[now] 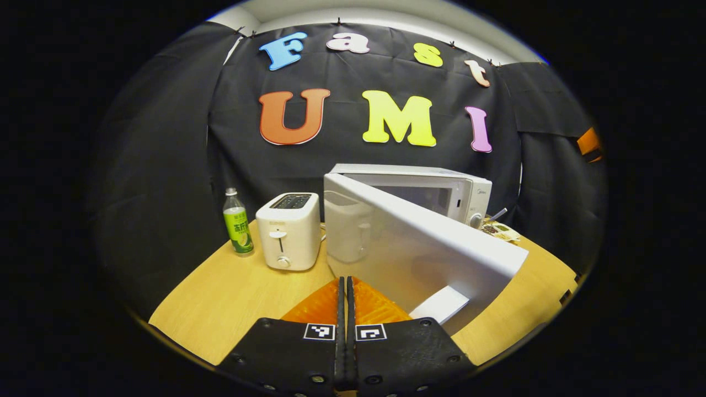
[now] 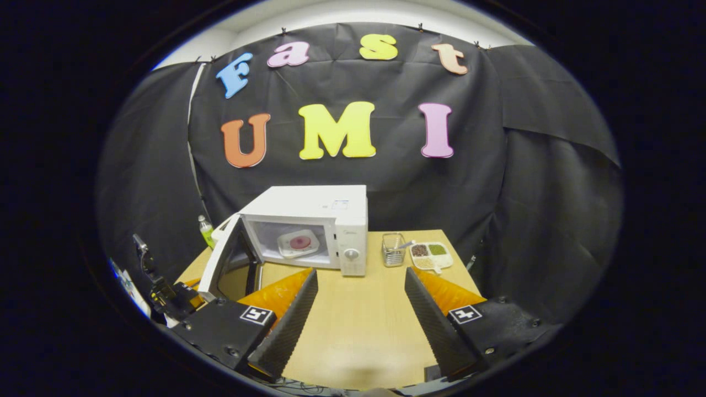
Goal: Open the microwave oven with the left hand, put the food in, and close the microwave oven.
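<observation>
Microwave at 12 o'clock in the right gripper view, door ajar, food already inside. Left gripper fingers pressed together beside the door; right gripper fingers spread, empty. Risk: pushing the door off-centre could slide the microwave across the table.

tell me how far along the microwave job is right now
Done: the white microwave oven is open and a white plate of pink food sits inside it. In hand: nothing is gripped; the left gripper is shut beside the white door, and the right gripper is open and empty. Left: swing that door closed.
</observation>
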A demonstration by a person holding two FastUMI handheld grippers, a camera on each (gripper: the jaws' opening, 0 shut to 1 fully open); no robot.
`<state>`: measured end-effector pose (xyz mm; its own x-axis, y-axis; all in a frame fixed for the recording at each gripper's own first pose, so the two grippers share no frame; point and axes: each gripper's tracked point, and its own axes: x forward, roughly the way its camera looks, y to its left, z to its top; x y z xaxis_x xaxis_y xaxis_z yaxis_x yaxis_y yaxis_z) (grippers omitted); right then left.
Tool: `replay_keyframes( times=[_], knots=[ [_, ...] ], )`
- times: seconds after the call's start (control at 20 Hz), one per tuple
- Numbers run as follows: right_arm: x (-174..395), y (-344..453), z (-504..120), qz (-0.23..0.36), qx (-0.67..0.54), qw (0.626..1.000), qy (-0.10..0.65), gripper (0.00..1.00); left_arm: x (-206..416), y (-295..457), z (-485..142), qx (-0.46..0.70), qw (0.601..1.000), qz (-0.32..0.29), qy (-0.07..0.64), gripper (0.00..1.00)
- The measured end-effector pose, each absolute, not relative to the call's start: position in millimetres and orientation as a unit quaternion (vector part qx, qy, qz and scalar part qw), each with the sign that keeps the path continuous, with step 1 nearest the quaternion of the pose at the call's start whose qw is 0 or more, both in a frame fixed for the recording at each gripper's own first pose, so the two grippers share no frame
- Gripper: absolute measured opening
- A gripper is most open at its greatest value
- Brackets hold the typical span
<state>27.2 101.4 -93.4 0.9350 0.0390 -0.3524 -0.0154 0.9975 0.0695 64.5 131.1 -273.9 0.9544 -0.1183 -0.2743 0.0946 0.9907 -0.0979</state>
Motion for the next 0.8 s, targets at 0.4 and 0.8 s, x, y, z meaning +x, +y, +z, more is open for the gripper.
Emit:
replay_keyframes(
  times=[0.4,0.8],
  knots=[
    [47.8,57.8,-105.9,-0.014,0.041,0.980,0.193,1.00,105.0,46.7,-266.1,-0.032,0.983,-0.122,0.135,0.00],
    [66.7,14.2,-114.8,-0.043,0.054,0.978,0.196,1.00,157.1,-33.3,-261.0,-0.043,0.974,-0.172,0.140,0.00]
  ],
)
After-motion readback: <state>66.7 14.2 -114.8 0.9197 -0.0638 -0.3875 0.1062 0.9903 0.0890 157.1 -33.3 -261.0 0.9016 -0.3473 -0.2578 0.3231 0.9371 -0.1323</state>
